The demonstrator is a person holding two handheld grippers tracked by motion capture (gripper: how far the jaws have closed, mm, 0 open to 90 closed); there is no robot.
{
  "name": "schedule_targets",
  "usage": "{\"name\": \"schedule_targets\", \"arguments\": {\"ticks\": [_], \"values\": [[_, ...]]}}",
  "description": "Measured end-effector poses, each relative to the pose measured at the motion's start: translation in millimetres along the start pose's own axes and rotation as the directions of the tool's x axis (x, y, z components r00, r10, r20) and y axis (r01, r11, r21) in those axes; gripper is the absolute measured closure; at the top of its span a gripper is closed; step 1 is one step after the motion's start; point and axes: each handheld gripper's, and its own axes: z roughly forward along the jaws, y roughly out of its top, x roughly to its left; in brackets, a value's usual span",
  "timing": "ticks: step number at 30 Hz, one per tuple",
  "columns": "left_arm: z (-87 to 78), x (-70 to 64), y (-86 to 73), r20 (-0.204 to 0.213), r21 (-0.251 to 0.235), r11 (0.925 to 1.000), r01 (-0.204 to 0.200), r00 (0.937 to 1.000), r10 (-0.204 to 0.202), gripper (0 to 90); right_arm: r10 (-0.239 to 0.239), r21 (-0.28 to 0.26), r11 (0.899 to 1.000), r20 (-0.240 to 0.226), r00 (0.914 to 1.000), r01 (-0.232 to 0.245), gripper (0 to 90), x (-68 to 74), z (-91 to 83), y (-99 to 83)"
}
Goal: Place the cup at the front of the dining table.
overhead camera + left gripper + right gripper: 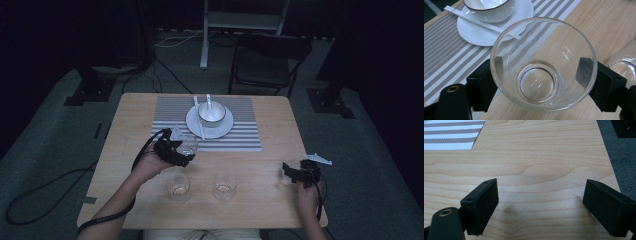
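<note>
Glass [543,67] between left gripper [540,75] jaws

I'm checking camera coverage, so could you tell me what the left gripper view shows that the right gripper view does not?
Left gripper view alone: a clear glass clamped between the left gripper's fingers, a white plate bearing a bowl and chopsticks, and a second glass at the right edge. Right gripper view alone: the right gripper, open over bare wood, and grey floor past the table edge. Both: the wooden table and the striped mat.
</note>
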Motion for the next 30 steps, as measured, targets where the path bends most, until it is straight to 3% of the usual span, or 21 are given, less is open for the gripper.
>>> {"name": "schedule_targets", "arguments": {"ticks": [5, 9, 14, 21, 30], "values": [[0.2, 12.7, -2.4, -0.04, -0.008, 0.9995, 0.031, 0.9987, -0.031, 19.8, 0.0, 0.0, 1.0, 0.0, 1.0, 0.0, 12.7, -0.1, 0.0, 0.0], [1.5, 25.5, -7.2, -0.122, -0.04, 0.996, 0.081, 0.9889, -0.085, 19.8, 0.0, 0.0, 1.0, -0.001, 1.0, 0.0, 12.7, -0.1, -0.1, 0.0], [4.7, 40.1, -10.3, -0.15, -0.033, 0.9923, 0.119, 0.981, -0.123, 19.8, 0.0, 0.0, 1.0, -0.001, 1.0, 0.0, 12.7, 0.0, 0.0, 0.0], [15.4, 55.0, -8.0, -0.158, -0.026, 0.9868, 0.16, 0.974, -0.162, 19.8, 0.001, 0.001, 1.0, -0.001, 1.0, -0.001, 12.7, 0.0, 0.0, 0.0], [37.5, 76.3, -8.6, -0.199, -0.039, 0.9687, 0.245, 0.9481, -0.248, 19.9, 0.002, 0.001, 1.0, -0.004, 1.0, -0.002, 12.7, -0.3, -0.1, -0.1]]}}
